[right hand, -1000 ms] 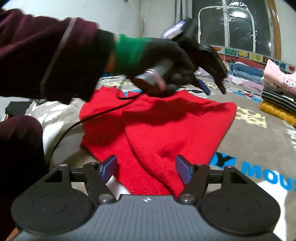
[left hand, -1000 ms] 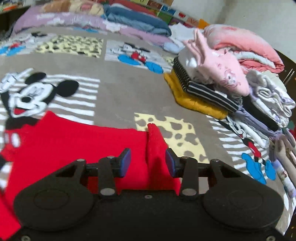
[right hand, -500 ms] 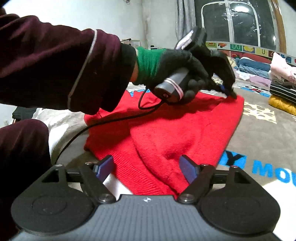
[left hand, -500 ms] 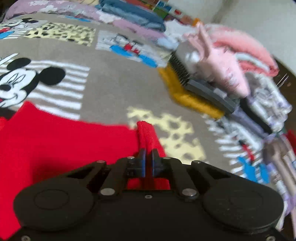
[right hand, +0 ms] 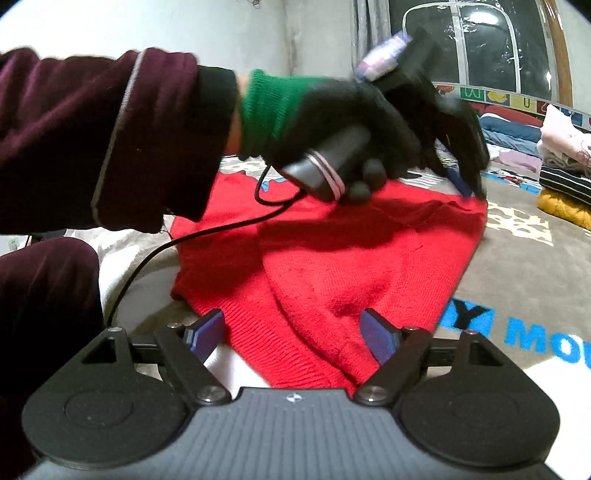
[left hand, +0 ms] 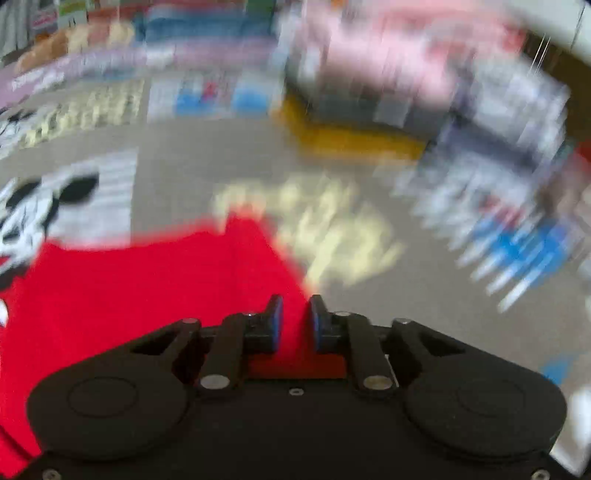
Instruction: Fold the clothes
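Note:
A red knitted sweater (right hand: pixel 332 258) lies flat on a Mickey Mouse blanket (right hand: pixel 524 280). My left gripper (left hand: pixel 294 321) is shut on the sweater's (left hand: pixel 129 295) far corner; red cloth fills the narrow gap between its blue pads. The left wrist view is blurred by motion. In the right wrist view the left gripper (right hand: pixel 469 190), held by a black-gloved hand (right hand: pixel 332 122), pinches that far corner. My right gripper (right hand: pixel 293 334) is open, its jaws on either side of the sweater's near ribbed hem, not closed on it.
A stack of folded clothes (left hand: pixel 424 92) stands at the far right on the blanket, also in the right wrist view (right hand: pixel 565 173). More bedding (left hand: pixel 203 33) lies along the back. A black cable (right hand: pixel 177 240) runs from the left gripper across the sweater. My knee (right hand: pixel 40 295) is at left.
My left gripper closed on the sweater's far corner and is now moving with it, blurring its view. The right gripper stayed open at the near hem.

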A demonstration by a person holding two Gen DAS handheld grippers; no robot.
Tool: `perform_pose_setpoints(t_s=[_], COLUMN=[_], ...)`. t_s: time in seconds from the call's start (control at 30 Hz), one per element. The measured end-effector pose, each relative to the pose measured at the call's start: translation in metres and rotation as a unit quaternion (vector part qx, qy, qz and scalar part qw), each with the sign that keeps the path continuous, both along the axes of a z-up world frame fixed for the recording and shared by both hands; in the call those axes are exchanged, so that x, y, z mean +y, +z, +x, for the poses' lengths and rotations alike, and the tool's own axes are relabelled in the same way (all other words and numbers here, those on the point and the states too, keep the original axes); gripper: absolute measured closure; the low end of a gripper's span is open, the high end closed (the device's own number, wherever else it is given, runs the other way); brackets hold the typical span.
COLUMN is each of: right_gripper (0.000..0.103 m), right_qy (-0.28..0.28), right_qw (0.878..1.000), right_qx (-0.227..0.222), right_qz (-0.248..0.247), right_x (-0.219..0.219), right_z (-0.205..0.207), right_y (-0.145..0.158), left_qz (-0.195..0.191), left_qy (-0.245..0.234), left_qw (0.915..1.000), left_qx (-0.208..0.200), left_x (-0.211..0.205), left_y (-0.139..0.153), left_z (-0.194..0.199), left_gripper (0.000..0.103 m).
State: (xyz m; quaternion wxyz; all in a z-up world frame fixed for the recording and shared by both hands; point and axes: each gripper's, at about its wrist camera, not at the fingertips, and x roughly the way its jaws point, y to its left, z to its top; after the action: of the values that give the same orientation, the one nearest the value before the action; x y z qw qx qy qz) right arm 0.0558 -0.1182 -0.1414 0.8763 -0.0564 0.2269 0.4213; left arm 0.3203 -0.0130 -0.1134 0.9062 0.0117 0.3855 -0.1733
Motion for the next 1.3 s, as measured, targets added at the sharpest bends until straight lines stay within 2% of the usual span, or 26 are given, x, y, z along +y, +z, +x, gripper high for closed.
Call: perform_pose_setpoints(t_s=[0.03,0.1,0.13,0.17,0.2,0.27,0.37,0.5,0.6,0.67,0.73,0.8,0.9,1.07,1.3], right_gripper=[0.017,0.015,0.015,0.015,0.016,0.019,0.021,0.021,0.021,0.020,0.013,0.015,0.019,0.020,0.020], right_qy=[0.002,0.004,0.003,0.002,0.001,0.000,-0.008,-0.019,-0.012,0.007,0.009,0.010,0.005,-0.005,-0.002], right_qw=[1.000,1.000,1.000,1.000,1.000,1.000,0.999,0.998,0.998,1.000,0.999,0.997,0.999,0.997,0.997], right_qx=[0.002,-0.004,-0.008,-0.010,-0.011,-0.015,-0.035,-0.053,-0.053,-0.009,-0.029,-0.048,-0.041,-0.075,-0.070], right_qz=[-0.001,-0.011,-0.015,-0.010,-0.004,0.010,0.020,0.019,0.010,-0.008,-0.030,-0.051,-0.021,-0.035,-0.034], right_x=[0.001,0.005,0.007,0.007,0.006,0.002,-0.008,-0.018,-0.019,-0.002,0.008,0.017,0.004,0.002,0.002], right_z=[0.001,-0.001,-0.003,-0.003,-0.004,-0.006,-0.012,-0.018,-0.025,-0.022,-0.029,-0.036,-0.038,-0.043,-0.038], right_y=[0.000,0.000,0.000,0.002,0.004,0.010,0.023,0.031,0.029,0.012,0.006,0.001,0.013,0.012,0.009], left_qz=[0.005,-0.012,-0.018,-0.020,-0.020,-0.025,-0.055,-0.131,-0.173,-0.192,-0.205,-0.216,-0.233,-0.258,-0.287], left_qy=[0.006,0.024,0.023,0.026,0.033,0.050,0.091,0.163,0.206,0.226,0.246,0.261,0.283,0.311,0.318], left_qw=[1.0000,0.9996,0.9992,0.9986,0.9978,0.9957,0.9906,0.9740,0.9593,0.9517,0.9448,0.9385,0.9281,0.9135,0.9029], left_qx=[0.004,-0.008,-0.026,-0.041,-0.053,-0.074,-0.087,-0.088,-0.085,-0.079,-0.068,-0.067,-0.065,-0.049,-0.039], left_x=[-0.001,0.004,0.007,0.011,0.017,0.031,0.066,0.119,0.140,0.150,0.159,0.168,0.181,0.197,0.210], left_y=[0.000,0.015,0.024,0.032,0.038,0.050,0.058,0.056,0.047,0.038,0.029,0.024,0.019,0.007,0.002], left_z=[0.001,-0.005,-0.014,-0.025,-0.037,-0.063,-0.107,-0.170,-0.206,-0.220,-0.227,-0.234,-0.237,-0.229,-0.207], left_gripper=[0.086,0.084,0.077,0.064,0.059,0.058,0.058,0.058,0.058,0.058,0.058,0.058,0.058,0.058,0.059])
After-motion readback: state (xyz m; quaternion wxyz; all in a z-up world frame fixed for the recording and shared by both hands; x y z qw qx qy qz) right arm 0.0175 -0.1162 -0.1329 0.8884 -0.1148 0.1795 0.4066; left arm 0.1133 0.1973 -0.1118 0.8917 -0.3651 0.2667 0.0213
